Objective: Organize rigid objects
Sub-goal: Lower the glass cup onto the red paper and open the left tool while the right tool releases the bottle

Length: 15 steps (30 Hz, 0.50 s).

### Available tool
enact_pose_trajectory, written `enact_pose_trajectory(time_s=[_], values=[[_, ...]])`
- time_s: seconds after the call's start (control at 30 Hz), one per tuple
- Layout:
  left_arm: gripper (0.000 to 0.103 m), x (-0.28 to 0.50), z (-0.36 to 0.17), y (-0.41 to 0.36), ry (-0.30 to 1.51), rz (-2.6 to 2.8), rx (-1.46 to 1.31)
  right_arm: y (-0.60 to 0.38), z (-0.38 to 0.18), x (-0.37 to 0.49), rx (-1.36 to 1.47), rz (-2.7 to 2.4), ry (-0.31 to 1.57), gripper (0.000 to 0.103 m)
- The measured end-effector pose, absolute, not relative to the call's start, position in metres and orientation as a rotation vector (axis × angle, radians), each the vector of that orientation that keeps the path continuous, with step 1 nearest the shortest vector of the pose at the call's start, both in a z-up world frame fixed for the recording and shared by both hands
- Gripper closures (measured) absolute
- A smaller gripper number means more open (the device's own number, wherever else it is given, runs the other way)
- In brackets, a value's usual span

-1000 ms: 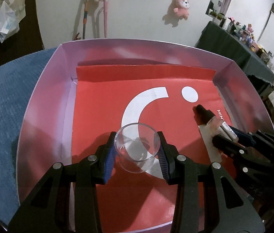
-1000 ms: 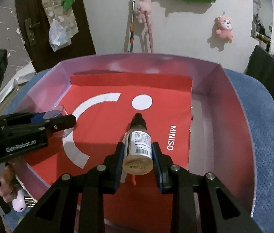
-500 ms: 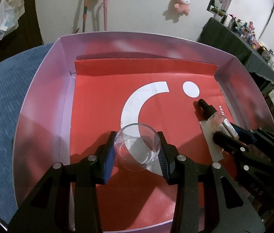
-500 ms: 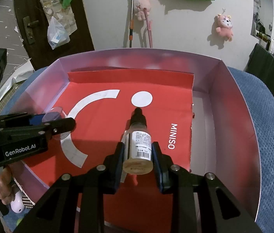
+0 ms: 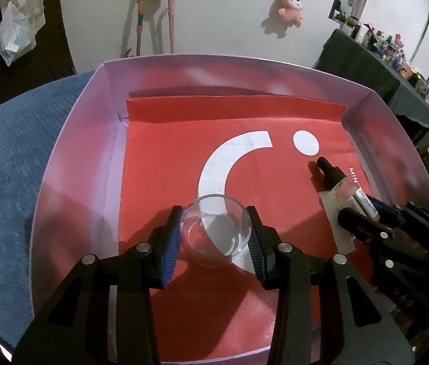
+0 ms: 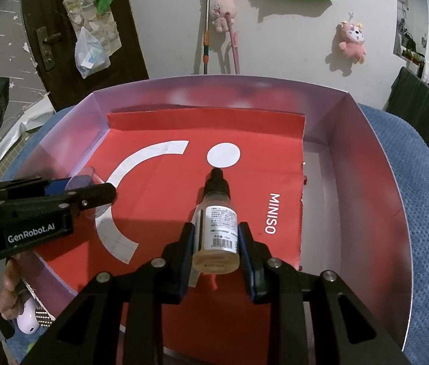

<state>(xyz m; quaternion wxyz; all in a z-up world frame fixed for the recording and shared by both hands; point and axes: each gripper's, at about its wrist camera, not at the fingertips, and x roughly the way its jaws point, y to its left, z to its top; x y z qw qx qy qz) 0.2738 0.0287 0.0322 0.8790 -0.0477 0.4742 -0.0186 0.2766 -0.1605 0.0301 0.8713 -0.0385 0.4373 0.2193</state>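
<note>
Left gripper is clamped on a clear glass cup, blue pads pressed to both sides of it. The cup is upright, mouth up, and sits low over the near part of the red sheet, above the bottom end of the white arc printed there. Whether its base touches the sheet is hard to tell.

Right gripper is closed on a small dropper bottle, pads tight against its labelled body. The bottle lies tilted, base toward the camera, black dropper cap pointing away toward the white dot printed on the sheet. Barcode label faces up. It hangs over the sheet just left of the "MINISO" lettering.

In the left wrist view the bottle shows at the right, cap aimed toward the dot, with the right gripper around it. In the right wrist view the left gripper comes in from the left with the cup in its tips; a hand shows below it.

Both items are inside a shallow box with pale purple walls; the sheet lines its floor. The box rests on a blue textured cloth.

Farther back: a white wall with a pink plush toy hanging on it, a broom handle leaning, and a dark door with a plastic bag.
</note>
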Motion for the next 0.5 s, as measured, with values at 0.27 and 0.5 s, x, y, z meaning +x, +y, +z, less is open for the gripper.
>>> enact_pose_trajectory(time_s=[0.27, 0.5], values=[[0.038, 0.2746, 0.0356, 0.0296, 0.977, -0.036, -0.100, -0.1601, 0.0311, 0.2772, -0.074, 0.461, 0.916, 0.052], [0.029, 0.2735, 0.0395, 0.0276, 0.951, -0.045, -0.089, -0.1613, 0.0335, 0.2753, -0.063, 0.465, 0.910, 0.045]])
